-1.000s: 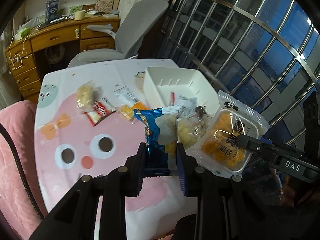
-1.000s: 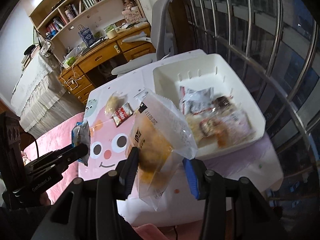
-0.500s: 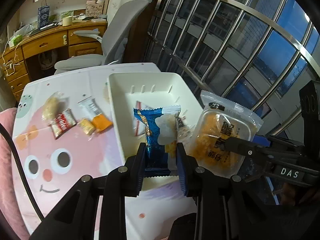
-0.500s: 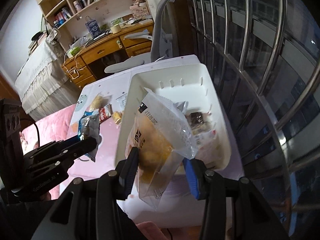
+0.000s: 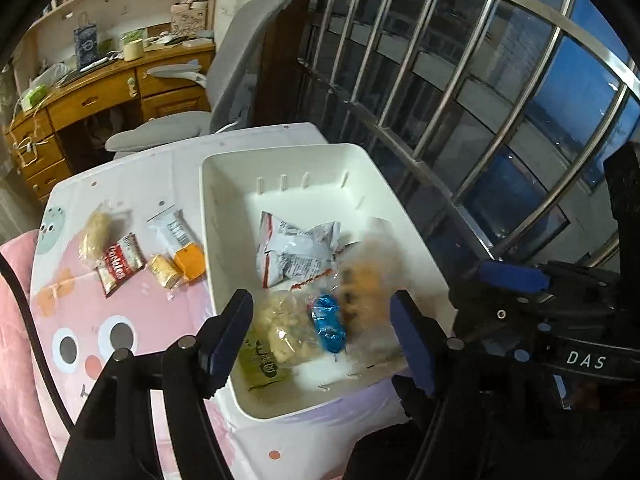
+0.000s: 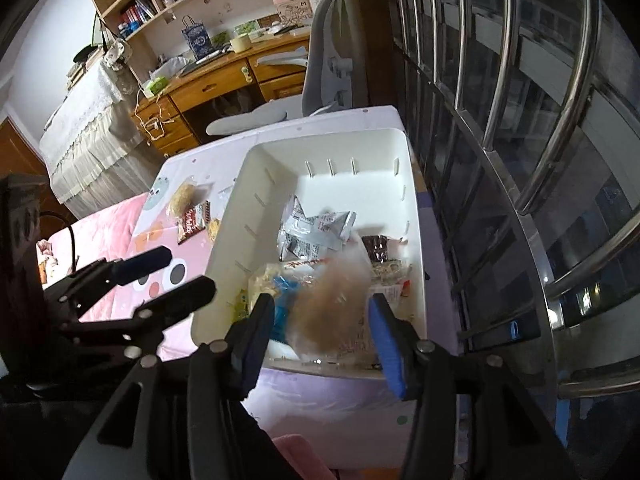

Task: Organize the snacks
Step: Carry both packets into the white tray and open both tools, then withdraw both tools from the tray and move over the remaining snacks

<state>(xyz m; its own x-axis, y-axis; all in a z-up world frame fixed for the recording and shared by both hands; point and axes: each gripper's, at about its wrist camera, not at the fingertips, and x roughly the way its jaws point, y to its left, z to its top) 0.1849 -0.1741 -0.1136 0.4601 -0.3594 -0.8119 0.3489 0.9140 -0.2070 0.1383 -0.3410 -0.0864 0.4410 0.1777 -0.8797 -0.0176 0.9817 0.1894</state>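
Here the snacks still out on the pink cartoon tablecloth (image 5: 132, 308) sit at nine o'clock from the white plastic bin (image 5: 224, 240): a pale puffed pack (image 5: 96, 232), a red wrapper (image 5: 120, 266), a white sachet (image 5: 170, 228) and an orange pack (image 5: 188, 262). The left gripper (image 5: 322, 340) hangs over the bin's near end, jaws opening wide; the blue packet (image 5: 328, 320) lies loose in the bin below them. At three o'clock, the right gripper (image 6: 322, 330) is opening too, and a blurred clear bag of golden snacks (image 6: 332, 304) sits between its pads, apparently untouched, over the bin.
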